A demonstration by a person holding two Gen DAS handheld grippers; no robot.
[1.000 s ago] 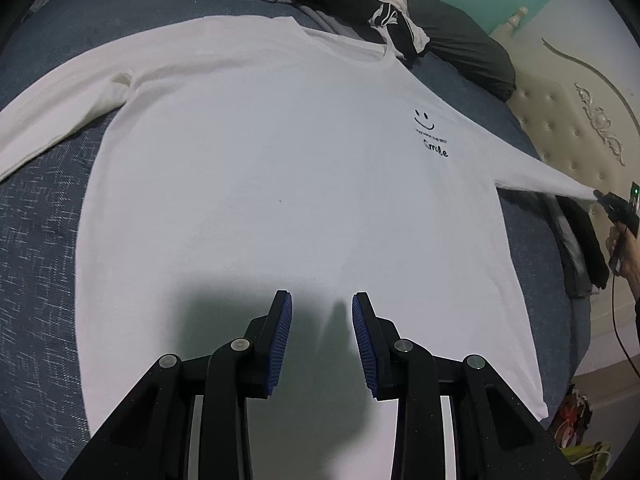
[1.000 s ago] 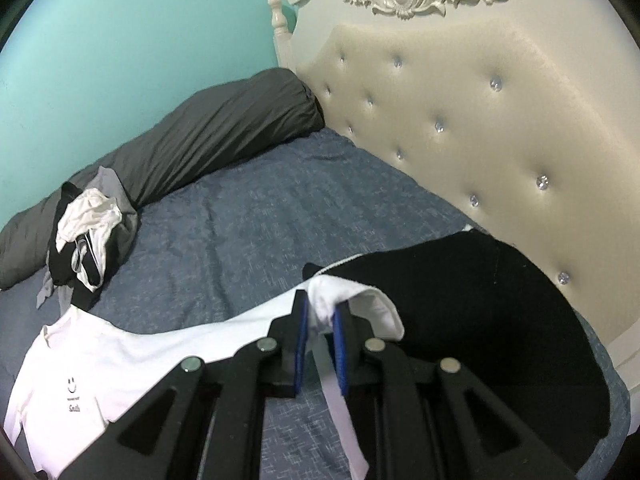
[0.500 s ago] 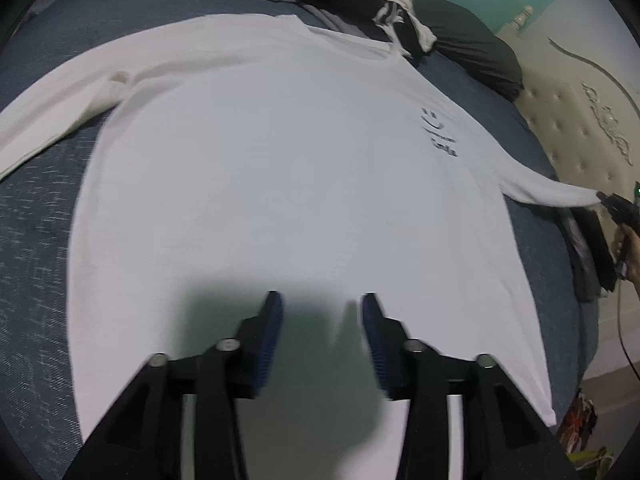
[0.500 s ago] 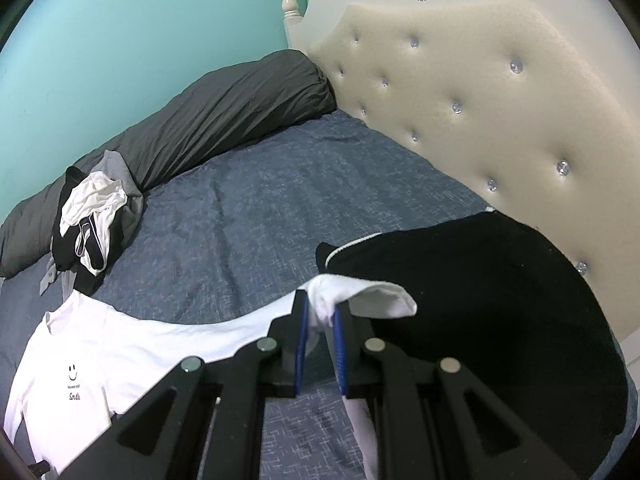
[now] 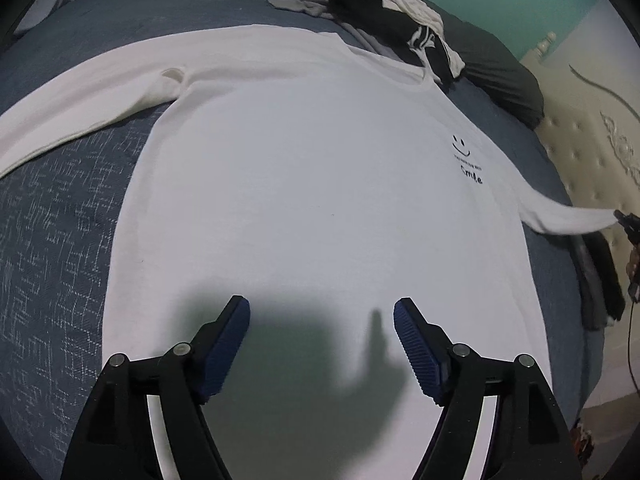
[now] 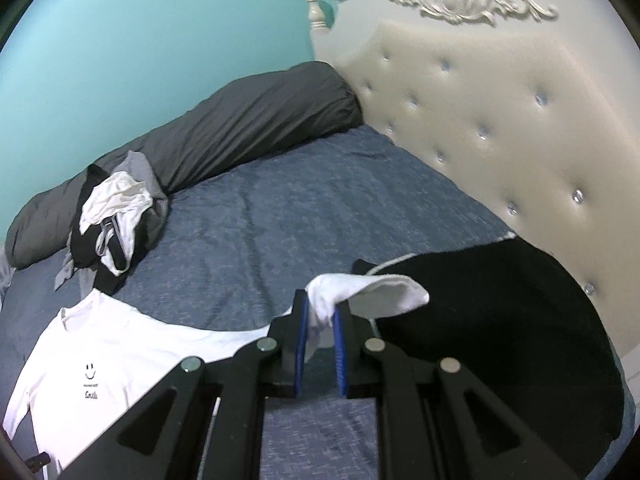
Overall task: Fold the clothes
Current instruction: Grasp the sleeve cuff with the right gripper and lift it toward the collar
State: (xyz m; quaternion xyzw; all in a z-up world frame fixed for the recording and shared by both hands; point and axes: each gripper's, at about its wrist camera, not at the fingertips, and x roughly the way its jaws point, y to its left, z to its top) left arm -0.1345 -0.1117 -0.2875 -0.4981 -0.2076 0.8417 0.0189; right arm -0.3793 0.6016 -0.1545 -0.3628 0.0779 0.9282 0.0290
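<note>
The white shirt [image 5: 312, 184] lay flat and face up on the blue bed [image 5: 60, 208], with its smile print [image 5: 466, 160] showing. Its long line ran across the bed, from one sleeve tip to the other. Our right gripper [image 6: 319, 320] was pinched tight on the cuff [image 6: 360, 290] of one sleeve, out near the headboard [image 6: 500, 112], and held it up a little off the bed. That sleeve [image 5: 560, 216] stretched straight away from the body of the shirt. Our left gripper [image 5: 322, 320] hung over the bottom part of the shirt. Its jaws stood wide apart and held nothing. We think the next move was to bring the held sleeve in across the chest, so the right hand was the one set to do it. A black cloth [image 6: 500, 320] lay just beside the cuff. A pile of clothes [image 6: 112, 224] sat past the collar.
</note>
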